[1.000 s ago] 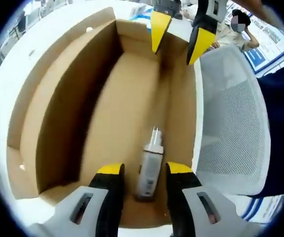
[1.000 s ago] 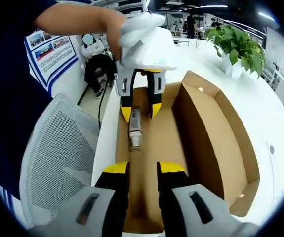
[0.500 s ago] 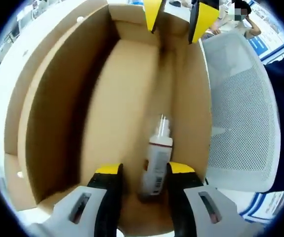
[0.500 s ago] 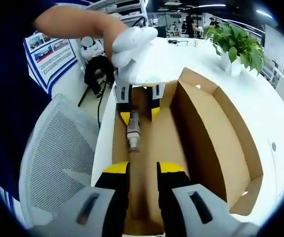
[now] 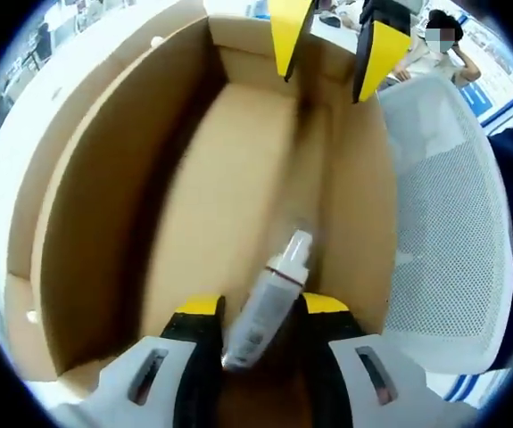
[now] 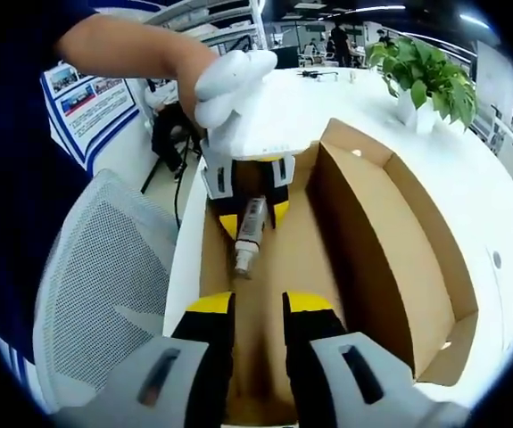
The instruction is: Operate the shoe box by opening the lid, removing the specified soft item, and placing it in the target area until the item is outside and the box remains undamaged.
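Note:
An open brown cardboard shoe box [image 5: 95, 205] [image 6: 372, 232] lies lengthwise on a white table. Inside it is a small white bottle [image 5: 278, 276] [image 6: 249, 236] with a printed label and a clear cap, tilted with its cap end pointing down toward the box floor. My left gripper [image 5: 262, 308] [image 6: 254, 214] is shut on the bottle's body at one end of the box. At the opposite end my right gripper [image 6: 258, 303] [image 5: 327, 58] is open, hanging over the box floor with nothing between its jaws.
A white mesh chair [image 5: 443, 232] [image 6: 95, 294] stands close along one long side of the box. The white table [image 6: 345, 107] carries a potted plant [image 6: 426, 80] at its far end. A gloved hand [image 6: 229, 85] holds the left gripper. A person [image 5: 434, 45] sits behind.
The bottle lay flat on the box floor between the left jaws; now it is tilted and raised, nearer the left camera. The right gripper has stayed in place.

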`<move>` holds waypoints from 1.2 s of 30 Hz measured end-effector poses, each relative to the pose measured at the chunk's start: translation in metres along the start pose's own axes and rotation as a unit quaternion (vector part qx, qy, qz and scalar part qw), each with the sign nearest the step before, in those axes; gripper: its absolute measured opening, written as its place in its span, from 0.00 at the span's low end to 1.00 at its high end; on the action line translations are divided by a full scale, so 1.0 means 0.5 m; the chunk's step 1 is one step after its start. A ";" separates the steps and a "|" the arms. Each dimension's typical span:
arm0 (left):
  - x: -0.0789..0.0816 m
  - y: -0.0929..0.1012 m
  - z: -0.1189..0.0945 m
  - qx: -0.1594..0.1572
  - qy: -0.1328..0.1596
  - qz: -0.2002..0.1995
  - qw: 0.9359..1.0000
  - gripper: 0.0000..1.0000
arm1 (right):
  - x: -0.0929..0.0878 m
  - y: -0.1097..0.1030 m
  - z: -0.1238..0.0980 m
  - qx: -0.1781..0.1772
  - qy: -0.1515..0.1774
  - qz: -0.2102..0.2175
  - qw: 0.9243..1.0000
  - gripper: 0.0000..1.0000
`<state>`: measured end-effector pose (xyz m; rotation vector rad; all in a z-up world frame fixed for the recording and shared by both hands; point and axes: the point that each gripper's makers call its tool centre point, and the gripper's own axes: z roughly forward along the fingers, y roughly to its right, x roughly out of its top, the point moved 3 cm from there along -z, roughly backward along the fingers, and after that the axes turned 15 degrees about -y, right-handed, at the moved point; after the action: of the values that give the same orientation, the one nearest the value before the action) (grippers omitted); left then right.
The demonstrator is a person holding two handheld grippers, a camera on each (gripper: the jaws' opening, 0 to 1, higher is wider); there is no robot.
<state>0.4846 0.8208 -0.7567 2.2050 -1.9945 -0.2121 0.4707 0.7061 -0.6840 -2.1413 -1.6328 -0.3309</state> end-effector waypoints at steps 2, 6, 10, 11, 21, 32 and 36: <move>0.002 0.002 0.003 -0.002 -0.004 0.001 1.000 0.24 | -0.002 0.000 0.001 0.000 0.000 0.002 1.000 0.19; 0.002 -0.001 0.011 0.003 -0.012 0.003 1.000 0.21 | -0.004 -0.001 0.005 0.001 0.002 0.005 1.000 0.19; 0.014 0.000 0.009 0.002 0.002 0.000 1.000 0.18 | -0.008 -0.002 0.008 0.002 0.003 0.007 1.000 0.19; 0.016 0.000 0.011 0.003 0.001 0.001 1.000 0.18 | -0.008 -0.002 0.009 0.002 0.004 0.009 1.000 0.19; 0.073 0.001 0.014 0.017 0.027 0.048 0.998 0.18 | -0.021 0.001 0.016 0.001 0.004 0.014 1.000 0.19; 0.065 0.012 0.017 0.023 0.028 0.061 0.997 0.23 | -0.035 0.011 0.035 -0.004 -0.009 0.012 1.000 0.19; 0.057 0.006 0.030 0.039 0.019 0.073 0.996 0.19 | -0.036 0.009 0.048 -0.003 -0.014 0.008 1.000 0.20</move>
<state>0.4815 0.7918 -0.7707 2.0788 -2.1659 -0.0757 0.4684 0.7011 -0.7137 -2.1716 -1.6299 -0.3022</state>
